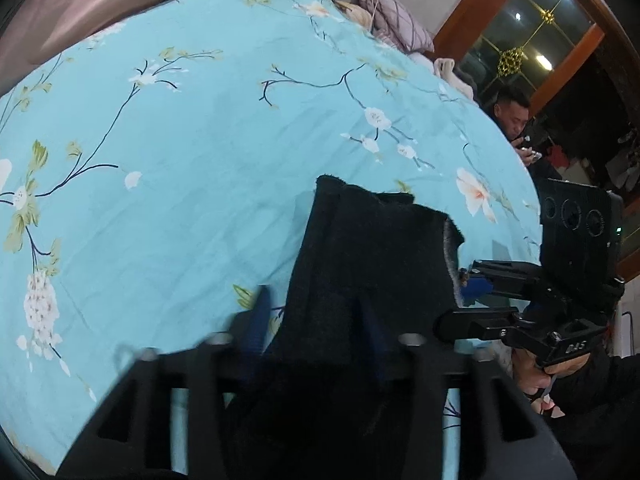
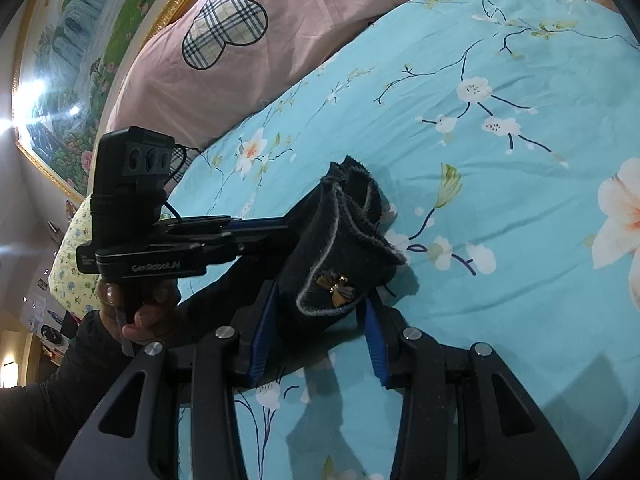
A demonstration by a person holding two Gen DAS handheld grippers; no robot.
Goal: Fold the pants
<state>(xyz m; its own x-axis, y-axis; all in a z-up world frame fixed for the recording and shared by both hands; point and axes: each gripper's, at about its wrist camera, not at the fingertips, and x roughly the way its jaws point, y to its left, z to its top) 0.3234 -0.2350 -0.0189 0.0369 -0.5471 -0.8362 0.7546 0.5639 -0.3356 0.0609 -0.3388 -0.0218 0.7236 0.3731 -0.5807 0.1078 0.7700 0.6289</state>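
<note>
The black pants (image 1: pixel 372 248) are folded into a thick bundle on the teal flowered bed sheet (image 1: pixel 160 160). In the left wrist view the bundle lies between the fingers of my left gripper (image 1: pixel 316 308), and a strip of sheet shows between the left blue pad (image 1: pixel 258 320) and the cloth. The jaws stand open around it. My right gripper (image 1: pixel 460 300) pinches the bundle's right edge. In the right wrist view the pants (image 2: pixel 320 256), with a small gold bow (image 2: pixel 340 288), sit clamped between the blue pads of my right gripper (image 2: pixel 320 308). My left gripper (image 2: pixel 288 224) reaches in from the left.
The sheet (image 2: pixel 500 240) spreads wide to the left and far side. A pink quilt with a plaid heart (image 2: pixel 240 60) lies by the framed painting (image 2: pixel 60 60). Pillows (image 1: pixel 392 20) pile at the far corner. A person (image 1: pixel 512 120) sits past the bed's right edge.
</note>
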